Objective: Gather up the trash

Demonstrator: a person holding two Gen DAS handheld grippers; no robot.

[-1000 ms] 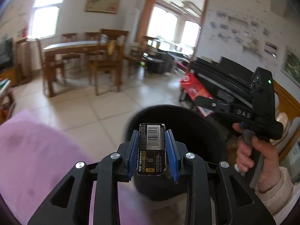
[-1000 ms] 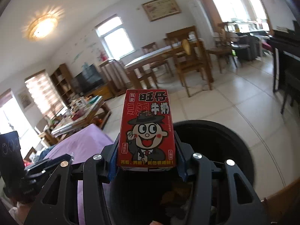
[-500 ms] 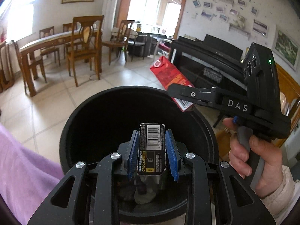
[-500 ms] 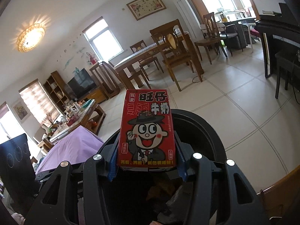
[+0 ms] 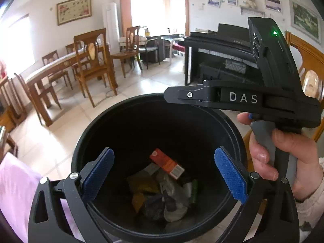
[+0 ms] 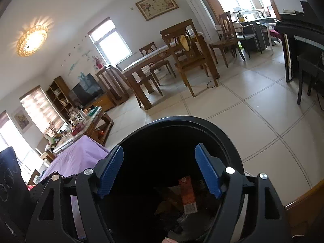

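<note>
A black trash bin [image 5: 121, 109] stands right below both grippers. My left gripper [image 5: 164, 174] hangs over its mouth, its jaws opening wide, with nothing between the blue pads [image 5: 97, 174]. My right gripper [image 6: 160, 172] is also over the bin [image 6: 182, 119], jaws opening and empty. A hand [image 5: 283, 156] holds its black body [image 5: 243, 97] at the right of the left wrist view. A red carton [image 5: 167, 164] [image 6: 187, 194] lies on crumpled wrappers at the bin's bottom. I cannot pick out the black battery pack among them.
A purple cloth [image 5: 16, 192] [image 6: 81, 156] covers a surface left of the bin. Beyond the tiled floor stand a wooden dining table with chairs [image 5: 89, 60], a black piano [image 5: 222, 60] at the right, and a cluttered coffee table [image 6: 87, 119].
Both grippers have opened. The battery pack has left the left pads and the red carton has left the right pads; the carton now lies in the bin. The left gripper moved in over the bin.
</note>
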